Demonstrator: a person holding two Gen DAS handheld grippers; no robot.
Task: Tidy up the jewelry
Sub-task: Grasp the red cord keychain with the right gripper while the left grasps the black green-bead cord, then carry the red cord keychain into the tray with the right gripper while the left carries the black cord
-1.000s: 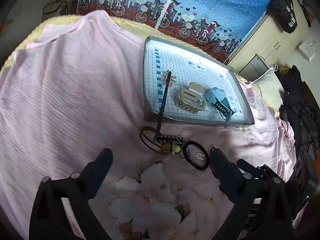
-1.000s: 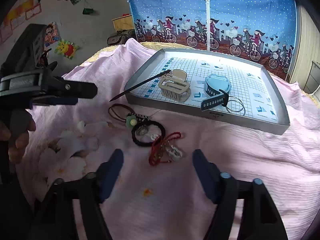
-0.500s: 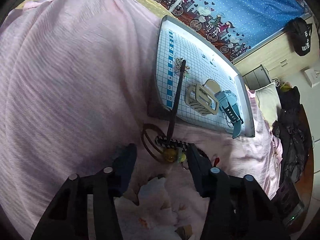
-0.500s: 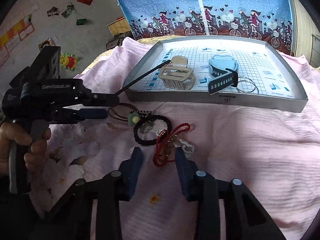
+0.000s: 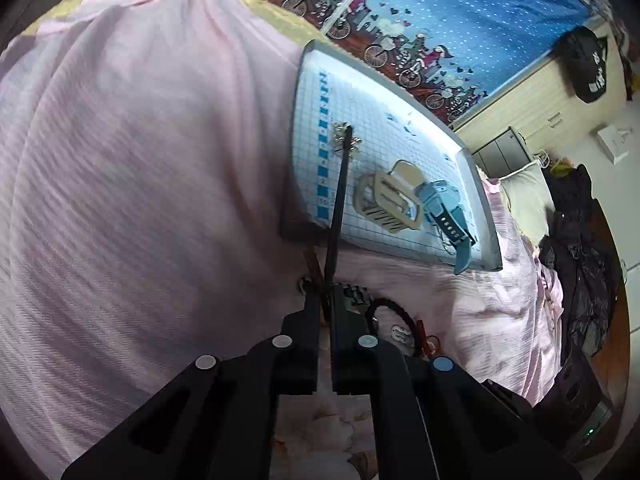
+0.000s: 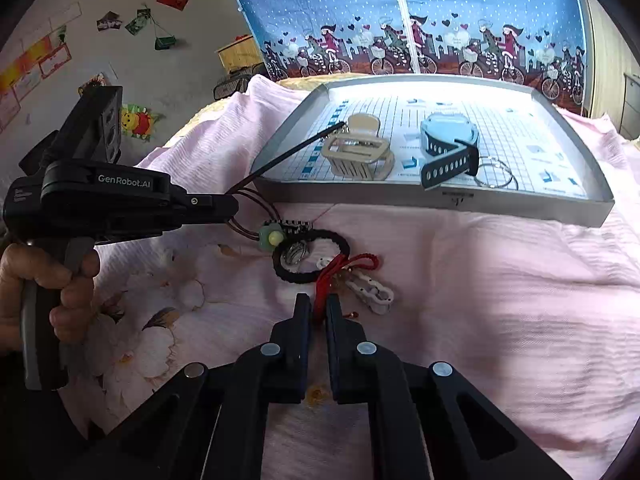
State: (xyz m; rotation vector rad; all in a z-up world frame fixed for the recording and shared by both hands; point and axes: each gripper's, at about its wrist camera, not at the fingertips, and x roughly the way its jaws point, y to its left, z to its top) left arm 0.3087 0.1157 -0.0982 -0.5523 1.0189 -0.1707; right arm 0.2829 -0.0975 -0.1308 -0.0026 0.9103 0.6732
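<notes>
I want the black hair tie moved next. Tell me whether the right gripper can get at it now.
Probably not yet: the right gripper is shut on the red cord. The black hair tie lies just ahead on the pink blanket, uncovered.

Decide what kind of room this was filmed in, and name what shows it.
Probably a bedroom: the work lies on a bed under a pink floral bedspread, a pillow beside it, a zip-up fabric wardrobe behind.
</notes>
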